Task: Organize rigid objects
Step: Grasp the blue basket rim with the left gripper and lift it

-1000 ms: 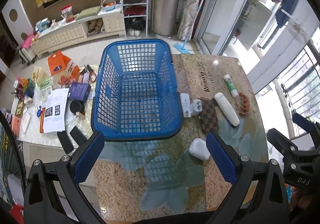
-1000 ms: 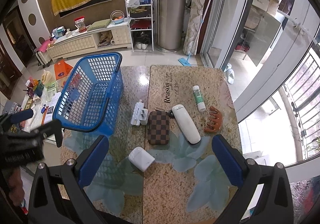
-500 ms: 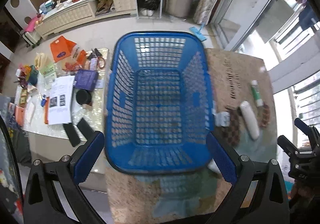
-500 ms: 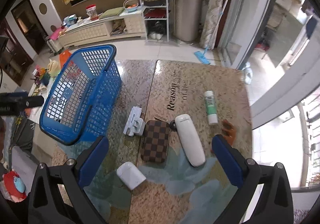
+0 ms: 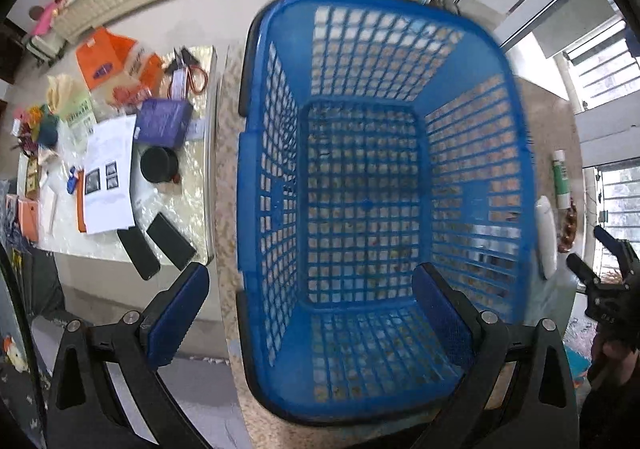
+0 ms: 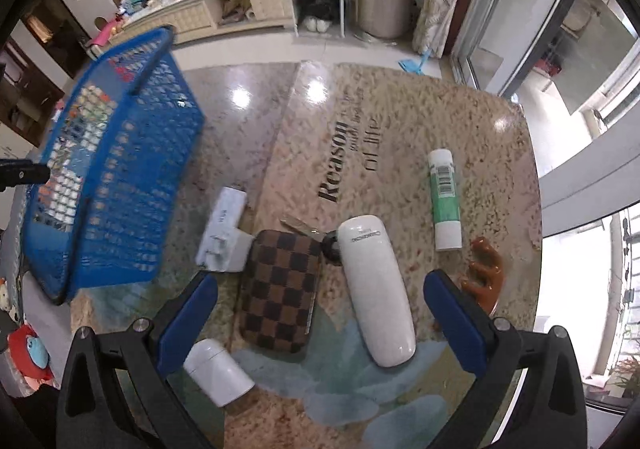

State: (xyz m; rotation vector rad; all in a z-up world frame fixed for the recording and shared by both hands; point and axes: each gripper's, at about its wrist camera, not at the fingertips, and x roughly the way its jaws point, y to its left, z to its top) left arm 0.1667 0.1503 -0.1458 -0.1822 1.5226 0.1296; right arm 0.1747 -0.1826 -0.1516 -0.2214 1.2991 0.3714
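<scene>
An empty blue basket stands on the stone table, right under my open left gripper; it also shows at the left in the right wrist view. My open, empty right gripper hovers over a brown checkered pouch and a long white case. Around them lie a white charger, a small white case, a green-and-white tube and a brown claw clip.
A lower glass table left of the basket holds papers, two phones, a purple box and clutter. The stone table edge runs along the right. Shelves and a cabinet stand behind on the floor.
My left gripper has moved forward and left over the basket, which now fills its view. My right gripper has moved closer down toward the pouch and white case.
</scene>
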